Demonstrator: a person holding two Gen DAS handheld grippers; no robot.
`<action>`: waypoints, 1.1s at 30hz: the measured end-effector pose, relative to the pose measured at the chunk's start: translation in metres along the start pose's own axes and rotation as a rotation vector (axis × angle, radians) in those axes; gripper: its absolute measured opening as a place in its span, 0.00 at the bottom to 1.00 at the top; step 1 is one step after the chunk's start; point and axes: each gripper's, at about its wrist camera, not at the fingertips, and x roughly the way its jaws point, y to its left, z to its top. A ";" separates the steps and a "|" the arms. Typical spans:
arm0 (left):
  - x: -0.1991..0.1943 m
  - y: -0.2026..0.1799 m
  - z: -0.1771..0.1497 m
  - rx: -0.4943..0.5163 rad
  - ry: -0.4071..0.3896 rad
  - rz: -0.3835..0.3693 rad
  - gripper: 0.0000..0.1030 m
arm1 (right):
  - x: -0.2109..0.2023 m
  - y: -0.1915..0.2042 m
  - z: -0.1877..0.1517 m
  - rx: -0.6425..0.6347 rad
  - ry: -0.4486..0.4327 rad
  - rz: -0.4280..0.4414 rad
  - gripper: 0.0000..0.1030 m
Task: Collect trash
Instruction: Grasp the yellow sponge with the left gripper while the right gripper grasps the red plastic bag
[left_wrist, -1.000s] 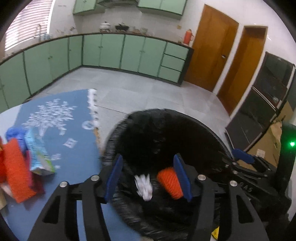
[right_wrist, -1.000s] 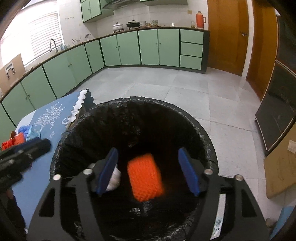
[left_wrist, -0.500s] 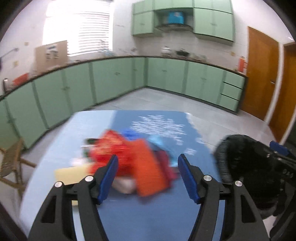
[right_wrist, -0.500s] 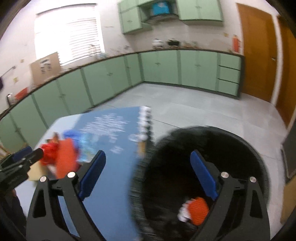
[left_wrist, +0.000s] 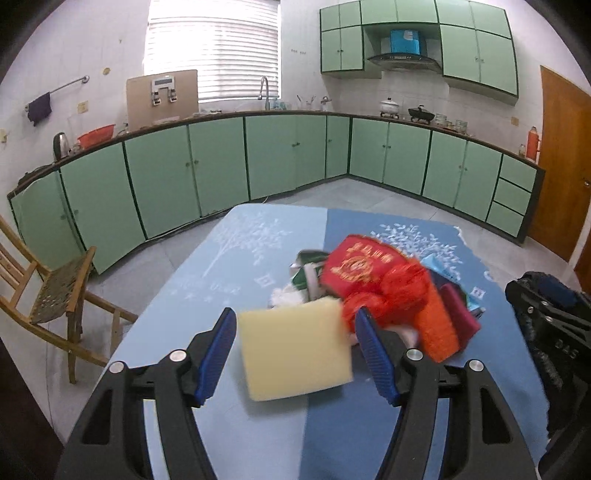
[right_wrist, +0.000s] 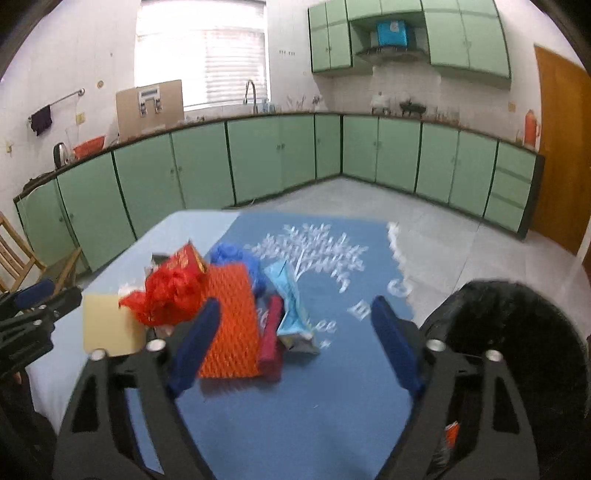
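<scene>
You've swung both tongs away from the black-lined trash bin (right_wrist: 517, 332), where an orange net piece now lies, back to the pile of red, orange and blue wrappers (right_wrist: 229, 295) on the blue tabletop (left_wrist: 229, 258). Left tongs (left_wrist: 295, 354) gape around the pale yellow sponge (left_wrist: 295, 350), untouched; right tongs (right_wrist: 295, 343), just narrowed, hold nothing.

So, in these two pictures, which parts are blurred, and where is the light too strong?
Left wrist view: the trash pile is smeared, the yellow sponge only soft-edged, the window blown out white. Right wrist view: softer overall, the orange foam net and black trash bin blurred, straight cabinets bent by the fisheye lens.
</scene>
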 end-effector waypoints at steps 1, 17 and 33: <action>0.003 0.002 -0.003 -0.002 0.003 0.000 0.64 | 0.003 0.001 -0.005 0.007 0.016 0.005 0.71; 0.041 -0.002 -0.032 -0.050 0.084 0.019 0.84 | 0.027 0.013 -0.028 -0.011 0.091 0.026 0.59; 0.078 -0.011 -0.038 -0.078 0.176 0.076 0.90 | 0.034 0.005 -0.034 -0.023 0.116 0.047 0.59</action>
